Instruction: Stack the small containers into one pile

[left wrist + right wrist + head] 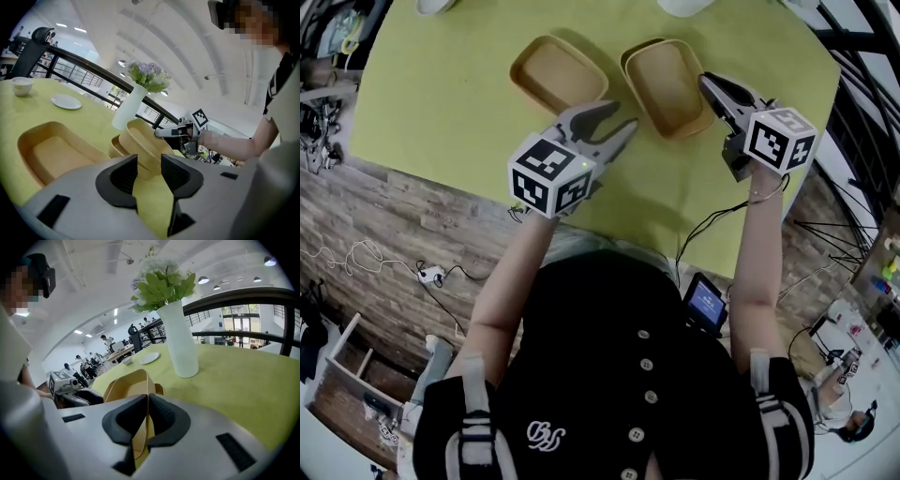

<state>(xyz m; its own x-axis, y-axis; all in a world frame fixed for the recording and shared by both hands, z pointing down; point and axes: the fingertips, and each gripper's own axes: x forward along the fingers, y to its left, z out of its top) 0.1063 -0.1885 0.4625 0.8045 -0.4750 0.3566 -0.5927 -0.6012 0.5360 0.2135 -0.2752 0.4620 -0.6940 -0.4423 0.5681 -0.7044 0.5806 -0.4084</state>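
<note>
1. Here, at a green table (441,94), a person works two hand-held grippers over three tan containers.
2. The right gripper (710,82) has its jaws pressed nearly together, pinching the thin right rim of the held container (666,86), which sits tilted at the table's right.
3. Under it lies the lower container (115,147), its edge peeping out to the left of the tilted one. The two overlap, but whether the upper one is fully seated cannot be told.
4. The left gripper (623,114) hovers on the near side with its jaws spread wide and nothing between them; only bare table shows through the gap.
5. It points toward the space between the pair and the left container (560,77), which lies flat and alone, just beside the pair and touching neither gripper.
6. Farther off stand a white vase (180,341) of flowers, a plate (66,101) and a cup (22,86), none of them part of the job.
7. By the look of it, the job is about half done: one container appears to be going onto another and is not yet let go.
8. What is left, it seems, is to settle that one, then bring the left container onto the pile, or the pile into it.
</note>
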